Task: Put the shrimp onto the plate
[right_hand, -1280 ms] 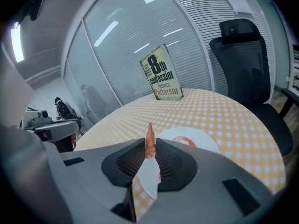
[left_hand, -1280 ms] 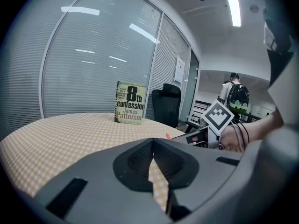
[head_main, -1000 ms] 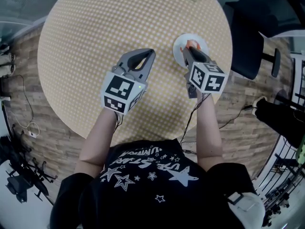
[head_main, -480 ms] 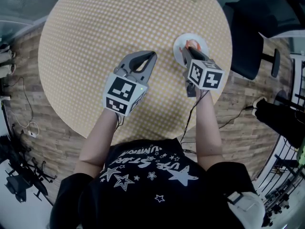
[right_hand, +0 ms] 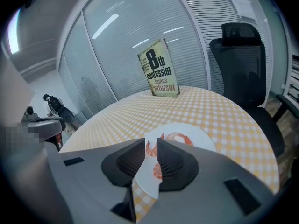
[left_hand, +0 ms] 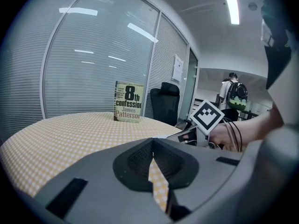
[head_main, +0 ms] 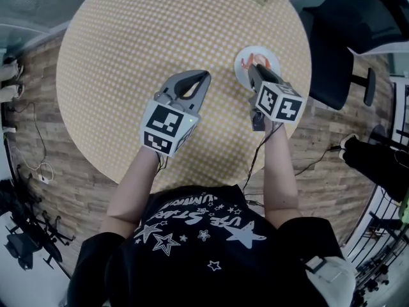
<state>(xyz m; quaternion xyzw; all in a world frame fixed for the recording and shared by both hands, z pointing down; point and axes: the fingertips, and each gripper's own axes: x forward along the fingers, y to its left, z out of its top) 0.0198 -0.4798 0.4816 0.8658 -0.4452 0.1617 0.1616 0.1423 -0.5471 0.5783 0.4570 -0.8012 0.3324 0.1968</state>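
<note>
— Where's the shrimp (right_hand: 175,135)?
— On the plate (right_hand: 201,133), curled in an arc. It lies roughly crosswise as the right gripper (right_hand: 150,143) faces it. One end reaches toward that gripper; head or tail, I can't tell from here.
— Is it gripped?
— Doesn't look so. The jaws stand a narrow slit apart over the plate's near rim. Pink shows through the gap, but nothing seems pinched.
— The left gripper (left_hand: 152,146)?
— Tips together, empty, over bare table (head_main: 128,43), well apart from the plate.
— What's around?
— A book (right_hand: 159,69) upright at the table's far edge, a chair (right_hand: 240,55) beside the table. The plate holds just the shrimp.
</note>
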